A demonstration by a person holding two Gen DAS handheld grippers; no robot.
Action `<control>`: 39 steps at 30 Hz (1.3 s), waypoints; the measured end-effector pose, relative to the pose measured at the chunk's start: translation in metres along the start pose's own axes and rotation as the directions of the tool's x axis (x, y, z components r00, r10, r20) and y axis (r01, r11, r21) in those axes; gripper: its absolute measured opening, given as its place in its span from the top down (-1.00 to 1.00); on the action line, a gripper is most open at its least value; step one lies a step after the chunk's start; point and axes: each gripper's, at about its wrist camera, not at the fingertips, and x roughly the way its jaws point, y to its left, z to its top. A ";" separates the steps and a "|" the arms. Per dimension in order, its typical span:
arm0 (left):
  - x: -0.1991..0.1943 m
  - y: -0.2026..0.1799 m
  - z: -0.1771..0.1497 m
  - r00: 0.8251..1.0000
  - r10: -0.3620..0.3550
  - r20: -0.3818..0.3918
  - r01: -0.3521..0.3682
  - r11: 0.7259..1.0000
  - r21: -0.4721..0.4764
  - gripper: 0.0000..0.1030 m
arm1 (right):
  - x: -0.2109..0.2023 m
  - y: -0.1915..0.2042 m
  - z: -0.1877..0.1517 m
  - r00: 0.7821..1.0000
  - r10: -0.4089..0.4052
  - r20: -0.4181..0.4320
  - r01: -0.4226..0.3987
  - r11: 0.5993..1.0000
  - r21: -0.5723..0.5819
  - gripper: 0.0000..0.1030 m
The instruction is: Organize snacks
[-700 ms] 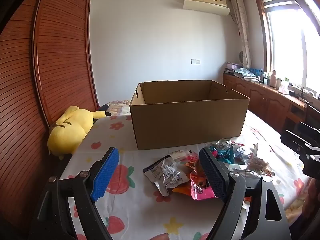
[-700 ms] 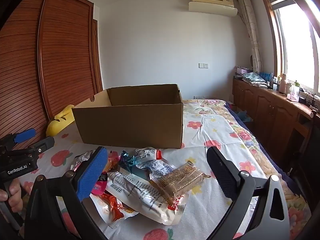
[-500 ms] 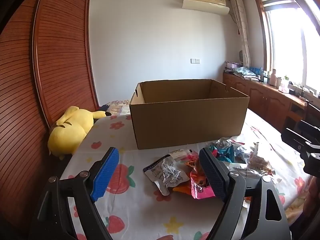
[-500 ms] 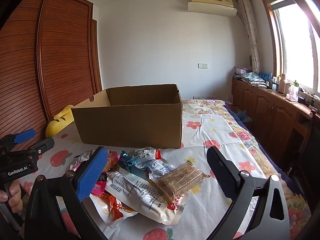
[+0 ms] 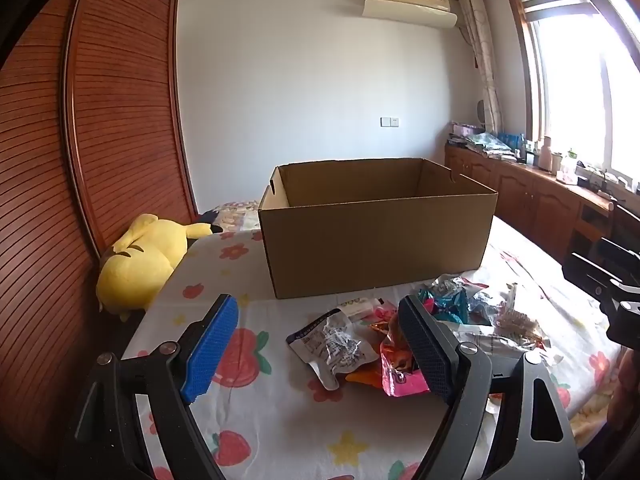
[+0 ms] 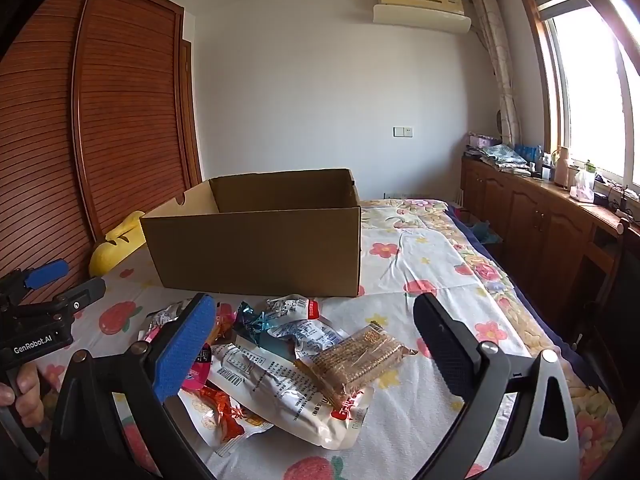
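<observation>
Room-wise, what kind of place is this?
Most likely a home bedroom: a bed with a flowered sheet, a louvred wooden wardrobe, a yellow plush toy and a wall air conditioner.

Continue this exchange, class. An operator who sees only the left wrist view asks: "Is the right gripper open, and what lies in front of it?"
Observer: Yes, the right gripper is open and holds nothing. A clear biscuit pack lies on the bed just ahead of it.
Operator: What is that pack lying on?
Observer: It rests on a large white packet, at the near side of the snack pile.
Operator: Can you see my left gripper from there?
Observer: Yes, the left gripper shows at the picture's left edge, open, with a hand around its handle.
</observation>
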 end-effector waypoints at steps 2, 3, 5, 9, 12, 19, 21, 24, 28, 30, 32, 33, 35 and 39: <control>-0.001 0.000 0.000 1.000 0.001 0.002 -0.001 1.000 0.001 -0.63 | 0.000 0.000 0.000 1.000 -0.001 0.000 0.001 1.000 0.000 -0.93; -0.001 0.000 0.000 1.000 -0.001 0.003 0.001 1.000 0.001 -0.63 | 0.000 0.000 0.000 1.000 -0.001 0.000 0.001 1.000 0.001 -0.93; -0.001 -0.001 0.001 1.000 0.000 0.003 0.000 1.000 0.004 -0.63 | 0.000 0.000 0.001 1.000 -0.001 -0.002 0.001 1.000 0.000 -0.93; -0.001 -0.001 0.001 1.000 -0.001 0.005 0.001 1.000 0.005 -0.63 | -0.001 0.000 0.001 1.000 -0.003 -0.002 0.003 1.000 0.002 -0.93; -0.002 -0.001 0.001 1.000 -0.001 0.004 0.001 1.000 0.006 -0.63 | -0.001 0.000 0.001 1.000 -0.003 -0.002 0.003 1.000 0.003 -0.93; -0.002 -0.001 0.002 1.000 0.000 0.006 0.000 1.000 0.008 -0.63 | -0.001 0.000 0.001 1.000 -0.001 -0.002 0.001 1.000 0.003 -0.93; -0.002 -0.001 0.002 1.000 0.001 0.006 -0.001 1.000 0.009 -0.63 | -0.001 -0.001 0.001 1.000 -0.003 -0.002 0.003 1.000 0.004 -0.93; -0.002 -0.001 0.002 1.000 -0.001 0.006 0.001 1.000 0.008 -0.63 | -0.001 -0.001 0.001 1.000 -0.003 -0.001 0.003 1.000 0.003 -0.93; -0.002 -0.001 0.002 1.000 0.000 0.005 0.000 1.000 0.008 -0.63 | -0.001 0.000 0.001 1.000 -0.005 -0.001 0.005 1.000 0.003 -0.93; -0.002 -0.002 0.002 1.000 0.001 0.005 -0.001 1.000 0.009 -0.63 | -0.001 0.000 0.001 1.000 -0.006 0.000 0.006 1.000 0.003 -0.93; -0.002 -0.002 0.002 1.000 0.000 0.006 0.000 1.000 0.009 -0.63 | -0.001 0.000 0.001 1.000 -0.005 -0.001 0.005 1.000 0.003 -0.93; -0.002 -0.002 0.002 1.000 0.000 0.006 0.000 1.000 0.009 -0.63 | -0.001 0.000 0.001 1.000 -0.005 0.000 0.005 1.000 0.003 -0.93; -0.002 -0.001 0.002 1.000 -0.001 0.006 0.001 1.000 0.008 -0.63 | -0.001 0.000 0.000 1.000 -0.004 0.000 0.004 1.000 0.003 -0.93; -0.002 -0.002 0.001 1.000 -0.002 0.006 0.001 1.000 0.010 -0.63 | -0.001 0.000 0.001 1.000 -0.004 -0.001 0.004 1.000 0.004 -0.93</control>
